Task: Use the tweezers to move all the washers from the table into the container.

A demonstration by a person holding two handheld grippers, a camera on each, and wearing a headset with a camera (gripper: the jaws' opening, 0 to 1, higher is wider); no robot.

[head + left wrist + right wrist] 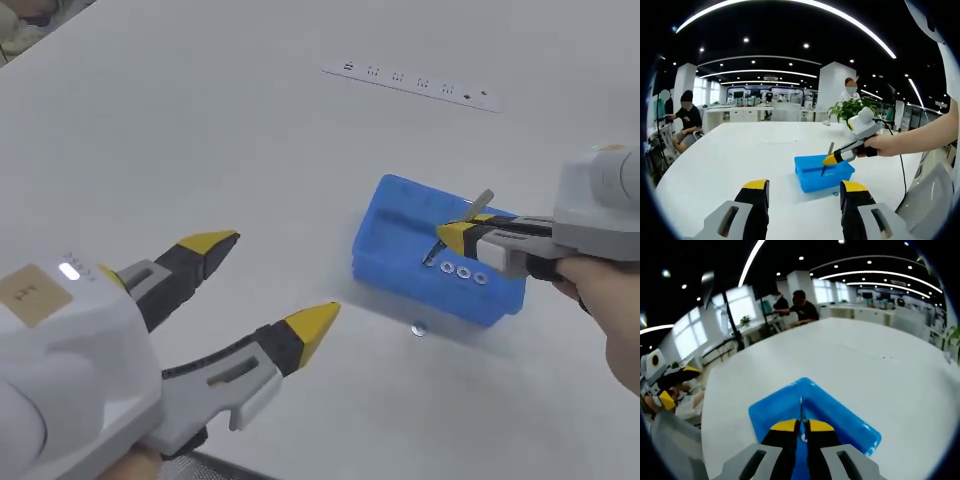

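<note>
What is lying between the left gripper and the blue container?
In the head view, bare table separates the left gripper from the blue container, except one washer beside the container's near wall.

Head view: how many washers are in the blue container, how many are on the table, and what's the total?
Washers in the blue container: 3
Loose washer on the table: 1
Total: 4

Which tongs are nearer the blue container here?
Right. The right tongs, shut on the tweezers, reach over the blue container with the tweezer tips down inside it. The left tongs hang open over the table, well apart from the container.
</note>
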